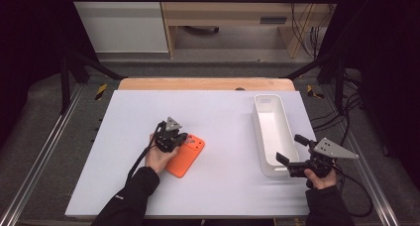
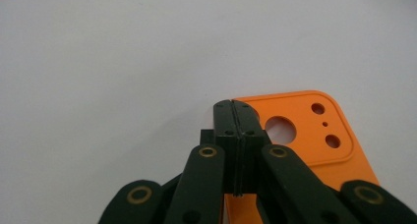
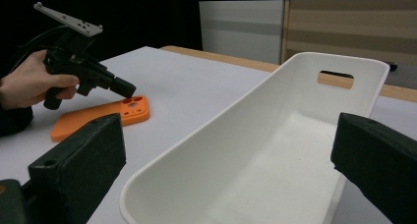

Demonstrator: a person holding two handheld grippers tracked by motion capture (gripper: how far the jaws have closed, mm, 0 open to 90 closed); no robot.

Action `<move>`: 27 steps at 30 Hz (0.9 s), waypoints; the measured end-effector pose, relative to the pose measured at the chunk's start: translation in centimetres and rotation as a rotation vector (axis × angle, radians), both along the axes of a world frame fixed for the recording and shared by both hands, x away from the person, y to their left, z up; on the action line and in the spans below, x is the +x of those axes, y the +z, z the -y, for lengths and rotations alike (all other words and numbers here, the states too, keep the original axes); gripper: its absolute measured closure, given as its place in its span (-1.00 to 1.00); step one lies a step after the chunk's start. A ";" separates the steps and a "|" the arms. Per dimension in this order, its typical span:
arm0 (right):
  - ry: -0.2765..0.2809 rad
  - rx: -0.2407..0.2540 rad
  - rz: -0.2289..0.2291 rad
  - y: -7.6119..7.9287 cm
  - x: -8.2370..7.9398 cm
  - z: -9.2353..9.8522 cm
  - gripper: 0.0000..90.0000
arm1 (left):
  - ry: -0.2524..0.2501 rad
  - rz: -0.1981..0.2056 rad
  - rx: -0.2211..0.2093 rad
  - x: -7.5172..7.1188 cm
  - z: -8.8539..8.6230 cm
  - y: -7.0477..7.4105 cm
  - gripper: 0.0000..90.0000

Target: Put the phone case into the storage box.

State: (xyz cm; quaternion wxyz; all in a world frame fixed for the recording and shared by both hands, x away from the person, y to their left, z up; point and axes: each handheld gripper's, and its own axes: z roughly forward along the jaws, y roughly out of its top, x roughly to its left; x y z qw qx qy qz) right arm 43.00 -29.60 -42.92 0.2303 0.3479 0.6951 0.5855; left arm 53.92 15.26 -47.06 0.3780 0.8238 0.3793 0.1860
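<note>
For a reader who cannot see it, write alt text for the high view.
A person's left gripper, jaws shut, hovers at the camera-hole end of an orange phone case on a white table. Their open right gripper sits beside a long white tray.

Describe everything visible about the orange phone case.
The orange phone case is a flat, matte, plastic-looking shell with rounded corners. A raised camera panel at its far end has one large round cutout, two smaller holes and a tiny pinhole. It lies flat on the white table, left of the white bin and apart from it. The left gripper, jaws shut, sits over the case's camera end; whether it touches cannot be told.
</note>
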 end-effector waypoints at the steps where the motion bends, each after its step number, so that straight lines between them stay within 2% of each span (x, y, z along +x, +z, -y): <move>1: 0.000 0.000 0.001 0.0 0.0 0.0 -0.99 | -0.002 -0.001 -0.004 0.0 -0.1 0.0 1.00; 4: 0.000 0.001 0.001 0.0 0.0 0.0 -0.99 | 0.001 0.000 -0.001 0.1 -0.2 0.1 1.00; 8: 0.000 0.000 0.001 0.0 0.0 0.0 -0.99 | 0.013 0.017 -0.018 0.0 -0.9 0.8 0.98; 9: 0.003 0.000 0.001 0.0 0.0 0.0 -0.99 | 0.016 0.031 -0.035 -0.3 -1.3 1.4 0.96; 10: 0.000 0.001 0.001 0.0 0.0 0.0 -0.99 | 0.016 0.031 -0.035 -0.3 -1.3 1.4 0.93; 11: 0.001 0.001 0.003 0.0 0.0 0.0 -0.99 | 0.016 0.045 -0.058 -0.6 -1.7 2.1 0.90; 13: 0.001 0.003 0.001 0.0 0.0 0.0 -0.99 | 0.013 0.050 -0.071 -0.7 -1.9 2.5 0.79; 15: 0.000 0.003 0.004 0.0 0.0 0.1 -0.99 | 0.000 0.069 -0.089 -1.3 -2.3 3.5 0.68; 20: 0.000 0.003 0.003 0.0 0.0 0.0 -0.99 | -0.021 0.079 -0.101 -2.1 -2.7 4.6 0.34; 24: 0.002 0.003 0.005 0.1 0.0 0.1 -0.99 | -0.055 0.077 -0.120 -3.1 -3.0 6.2 0.09; 26: 0.002 0.002 0.005 0.1 0.0 0.1 -0.99 | -0.061 0.084 -0.118 -3.4 -3.0 6.5 -0.01; 27: 0.002 0.002 0.004 0.1 0.0 0.1 -0.99 | -0.070 0.101 -0.117 -3.9 -3.0 7.2 -0.06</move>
